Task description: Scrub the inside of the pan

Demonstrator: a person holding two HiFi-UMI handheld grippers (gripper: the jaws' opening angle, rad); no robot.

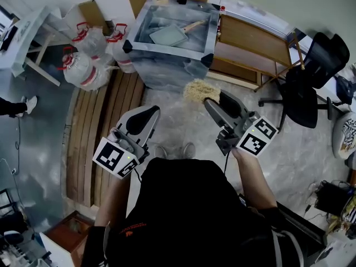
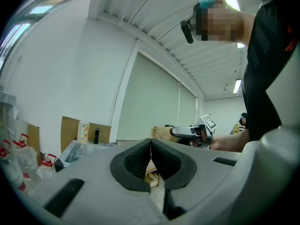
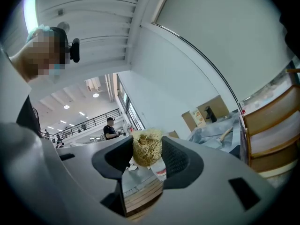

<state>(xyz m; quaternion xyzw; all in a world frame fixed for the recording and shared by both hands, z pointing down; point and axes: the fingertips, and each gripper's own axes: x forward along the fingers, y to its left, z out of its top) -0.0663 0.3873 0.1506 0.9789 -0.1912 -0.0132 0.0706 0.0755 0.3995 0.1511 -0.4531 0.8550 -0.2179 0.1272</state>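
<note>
The room has a grey mottled floor [image 1: 178,124], with a run of wooden slats [image 1: 94,132] laid along its left side. At the far end stands a basin [image 1: 142,22] on a stand wrapped in plastic sheet. The pan [image 1: 169,36] lies inside it, flat and squarish as far as I can make out, its pale handle pointing to the far right. Left of the basin sit clear plastic jugs [image 1: 83,65] with red handles, and a cardboard box [image 1: 92,11] rests beyond them. A wooden rack [image 1: 250,43] leans just right of the basin, and a black office chair [image 1: 311,77] stands further right, well apart from it.

The person stands near, facing the basin, with both grippers held out in front and aimed toward it, short of its near edge. The left gripper [image 1: 146,114] is the nearer and lower of the two. Its jaws are pressed together with nothing between them, only a thin seam showing where the pads meet. The right gripper [image 1: 214,103] reaches further forward. Its jaws are clamped on a straw-coloured fibrous scrubber [image 1: 196,90], which bulges out past the tips and hangs in the air over the floor, near the basin's front but not touching it or the pan.
</note>
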